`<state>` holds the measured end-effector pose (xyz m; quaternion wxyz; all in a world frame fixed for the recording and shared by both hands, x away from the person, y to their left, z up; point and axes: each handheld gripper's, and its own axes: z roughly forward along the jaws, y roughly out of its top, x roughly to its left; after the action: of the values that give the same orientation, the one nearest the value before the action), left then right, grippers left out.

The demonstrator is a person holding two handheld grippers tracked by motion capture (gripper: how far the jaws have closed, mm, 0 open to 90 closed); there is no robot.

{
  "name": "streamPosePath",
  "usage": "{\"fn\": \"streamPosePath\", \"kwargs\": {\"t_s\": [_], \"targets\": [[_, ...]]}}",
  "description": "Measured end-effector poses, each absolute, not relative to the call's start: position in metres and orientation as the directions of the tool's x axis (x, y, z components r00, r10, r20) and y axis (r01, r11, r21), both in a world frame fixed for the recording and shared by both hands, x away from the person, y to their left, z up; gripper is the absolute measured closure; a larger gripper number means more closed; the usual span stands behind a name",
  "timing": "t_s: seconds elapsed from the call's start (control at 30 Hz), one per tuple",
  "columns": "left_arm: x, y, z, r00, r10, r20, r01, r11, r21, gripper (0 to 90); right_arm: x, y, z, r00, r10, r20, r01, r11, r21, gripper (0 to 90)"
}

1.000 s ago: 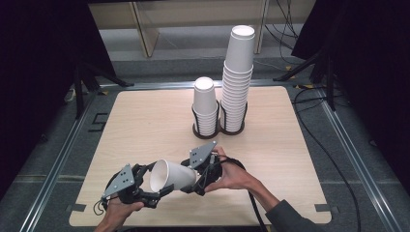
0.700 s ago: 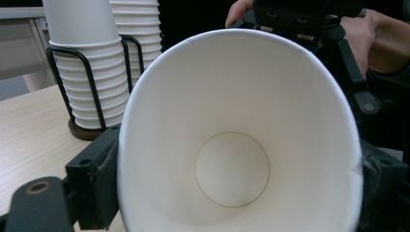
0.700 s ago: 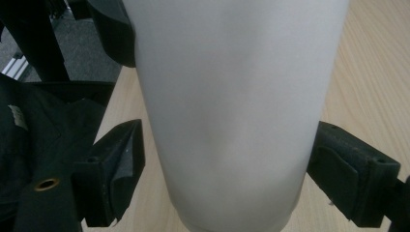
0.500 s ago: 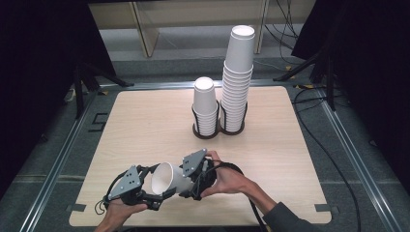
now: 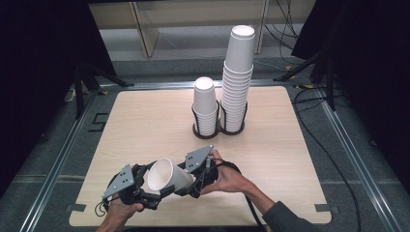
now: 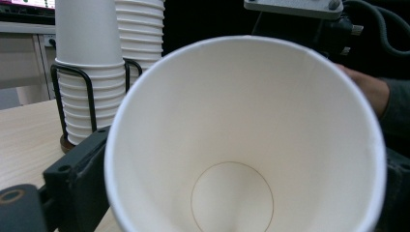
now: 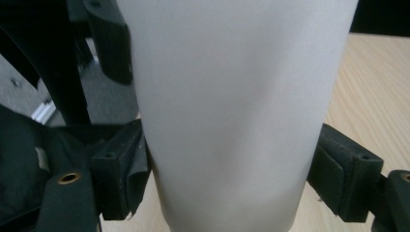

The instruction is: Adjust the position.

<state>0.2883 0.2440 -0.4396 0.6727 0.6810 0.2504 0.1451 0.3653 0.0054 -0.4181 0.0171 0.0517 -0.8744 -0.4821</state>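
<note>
Left gripper (image 5: 145,186) jaws just opened off the paper cup (image 5: 170,175) rim near the surface's front edge; right gripper (image 5: 193,178) jaws clamp its base: handover done.

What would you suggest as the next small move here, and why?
Probably draw the left tool back off the cup. Its jaws have just been opening with the cup's rim between them, while the right tool clamps the cup near its base, so the handover looks done and the right tool can carry it alone.
</note>
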Motion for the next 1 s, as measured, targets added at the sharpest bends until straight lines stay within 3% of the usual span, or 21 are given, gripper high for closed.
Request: {"fn": "streamPosePath", "kwargs": {"t_s": [0.63, 1.0], "targets": [[0.287, 0.245, -0.437, 0.824, 0.548, -0.142, 0.131, 0.059, 0.990, 14.5, 0.367, 0.012, -0.425, -0.995, -0.075, 0.069, 0.025, 0.477, 0.879, 22.6], [0.291, 0.253, -0.434, 0.782, 0.607, -0.140, 0.133, 0.056, 0.989, 16.0, 0.374, 0.000, -0.427, -0.993, 0.000, 0.118, 0.103, 0.481, 0.871, 15.8]]}}
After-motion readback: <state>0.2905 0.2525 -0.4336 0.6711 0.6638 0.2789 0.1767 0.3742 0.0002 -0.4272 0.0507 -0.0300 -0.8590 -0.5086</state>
